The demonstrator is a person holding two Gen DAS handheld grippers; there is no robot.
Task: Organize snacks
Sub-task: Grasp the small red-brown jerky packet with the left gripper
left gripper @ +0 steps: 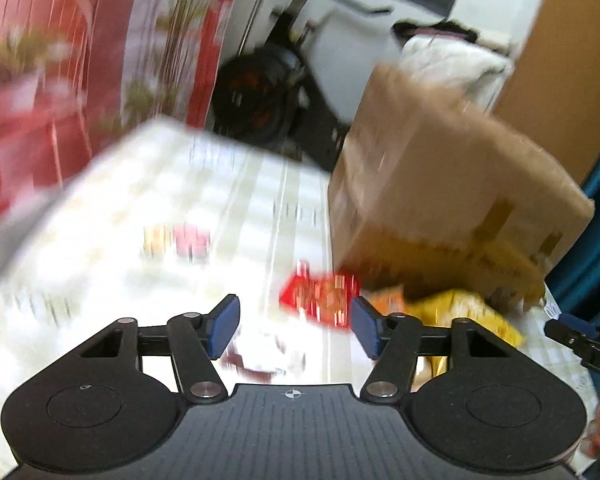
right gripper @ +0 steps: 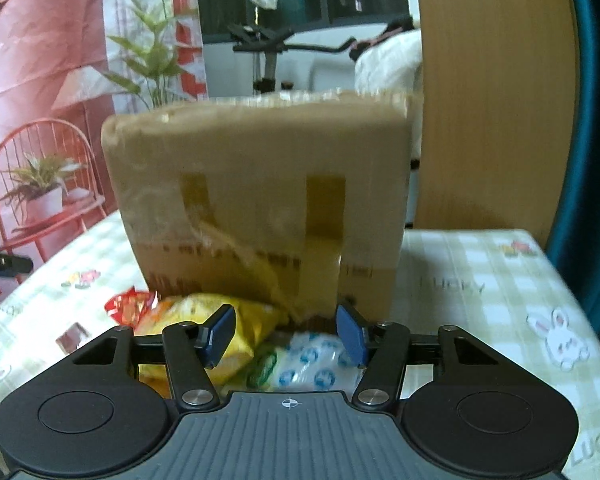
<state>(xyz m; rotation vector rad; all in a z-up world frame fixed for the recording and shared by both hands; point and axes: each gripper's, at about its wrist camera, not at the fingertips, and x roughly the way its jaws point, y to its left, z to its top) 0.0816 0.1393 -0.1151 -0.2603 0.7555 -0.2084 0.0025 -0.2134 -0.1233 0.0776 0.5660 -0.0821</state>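
A brown cardboard box (right gripper: 260,200) stands on the checked tablecloth (right gripper: 480,280), also in the blurred left wrist view (left gripper: 440,184). Snack packets lie at its foot: a red one (left gripper: 320,296) (right gripper: 126,304), a yellow one (right gripper: 244,320) (left gripper: 472,312), an orange one (left gripper: 388,298) and a clear blue-and-white one (right gripper: 316,360). My left gripper (left gripper: 294,326) is open and empty, just short of the red packet. My right gripper (right gripper: 286,334) is open and empty above the yellow and the blue-and-white packets. Its tip shows at the right edge of the left wrist view (left gripper: 576,336).
A small dark wrapper (right gripper: 72,336) lies on the cloth to the left. A wooden panel (right gripper: 492,100) stands behind the table at the right. An exercise bike (left gripper: 260,96) and a printed red curtain (right gripper: 40,60) are beyond the far edge.
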